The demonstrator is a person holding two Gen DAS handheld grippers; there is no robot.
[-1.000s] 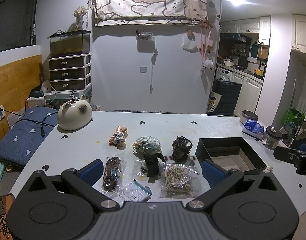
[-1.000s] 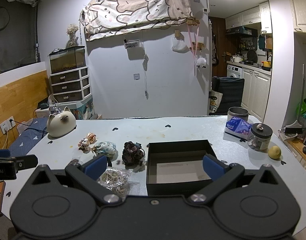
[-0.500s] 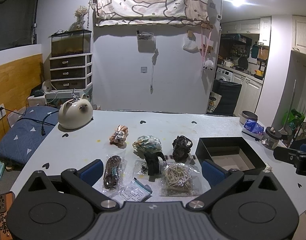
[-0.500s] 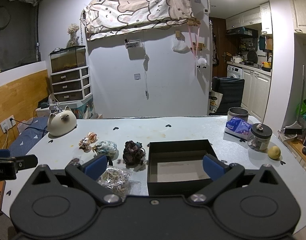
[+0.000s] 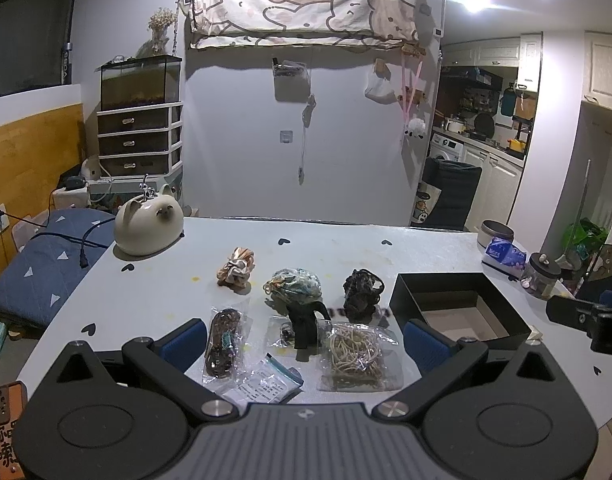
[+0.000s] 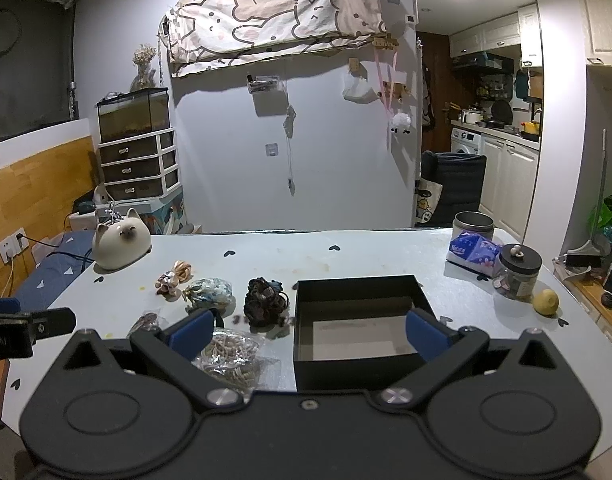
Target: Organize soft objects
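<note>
Several hair ties lie on the white table: a pink scrunchie (image 5: 236,267), a blue-green bundle (image 5: 293,285), a dark scrunchie (image 5: 361,293), a black band (image 5: 304,326), a bag of beige elastics (image 5: 357,354) and a bag of brown ties (image 5: 222,342). An open black box (image 5: 453,306) stands to their right. My left gripper (image 5: 304,340) is open and empty, held above the bags. My right gripper (image 6: 307,330) is open and empty, held over the box (image 6: 359,320), with the dark scrunchie (image 6: 264,302) to its left.
A cream cat-shaped pot (image 5: 148,222) stands at the table's far left. A tissue pack (image 6: 471,250), a tin (image 6: 471,224), a lidded jar (image 6: 517,272) and a lemon (image 6: 545,302) are at the right edge. A small paper packet (image 5: 266,386) lies near the front.
Both views have shifted very slightly; the objects on the table have not moved and both grippers remain open.
</note>
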